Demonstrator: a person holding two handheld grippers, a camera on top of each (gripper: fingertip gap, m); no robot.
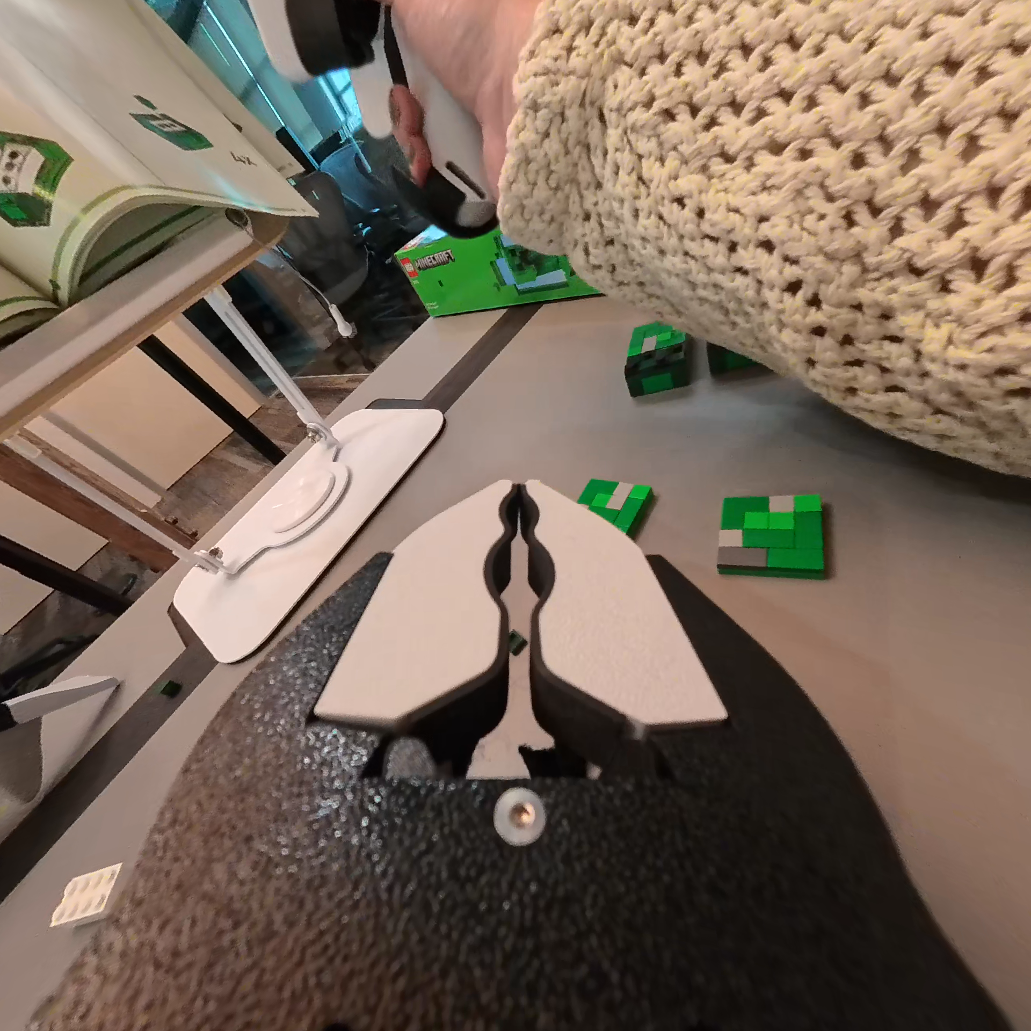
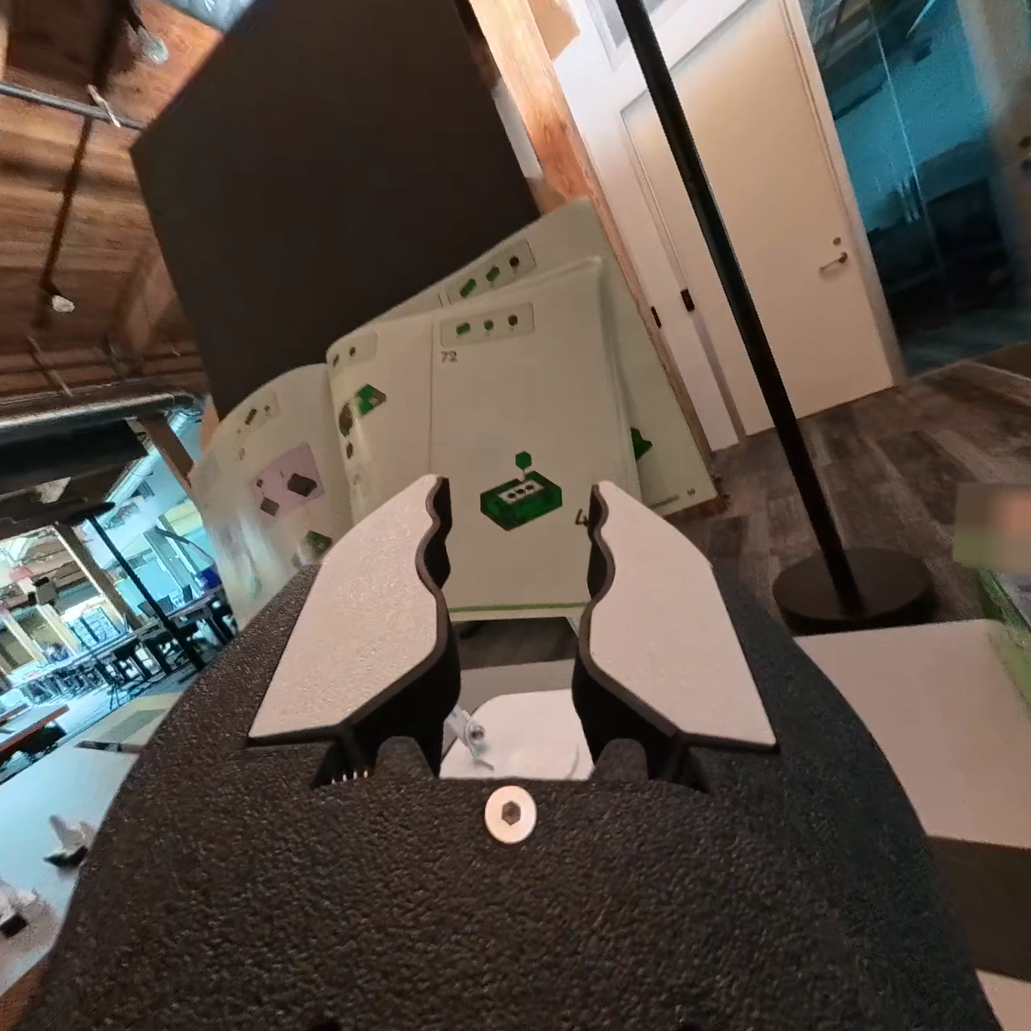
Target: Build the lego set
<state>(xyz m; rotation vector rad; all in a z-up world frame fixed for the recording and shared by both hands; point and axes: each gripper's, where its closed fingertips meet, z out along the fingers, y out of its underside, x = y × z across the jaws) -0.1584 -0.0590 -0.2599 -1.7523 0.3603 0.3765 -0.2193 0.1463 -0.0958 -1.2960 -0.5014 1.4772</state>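
Evidently partway through; several green sub-assemblies already stand on the grey table point(image 1: 558, 390): a flat green-and-grey tiled panel point(image 1: 772, 535), a smaller tiled panel point(image 1: 616, 505) just beside my left gripper's tips, and a blockier dark-green cube section point(image 1: 658, 360) farther off, with another part half hidden behind the knitted sleeve point(image 1: 781, 223); none are joined to each other, so I judge the final joining is left.

Left gripper point(image 1: 519, 491): fingers pressed together at the tips, nothing visibly between them; it hangs low over the table; a tiny dark-green piece point(image 1: 516, 641) lies on the table below the finger gap.

Right gripper point(image 2: 519, 496): fingers spread wide, empty; raised off the table and aimed at the instruction booklet point(image 2: 502, 446), which stands open on a white stand point(image 1: 312, 519); I read this as checking the next step.

Containers: the green set box point(image 1: 474, 279) lies at the table's far edge; whether anything is inside I cannot tell; a small white studded plate point(image 1: 86, 895) lies loose near the left edge.
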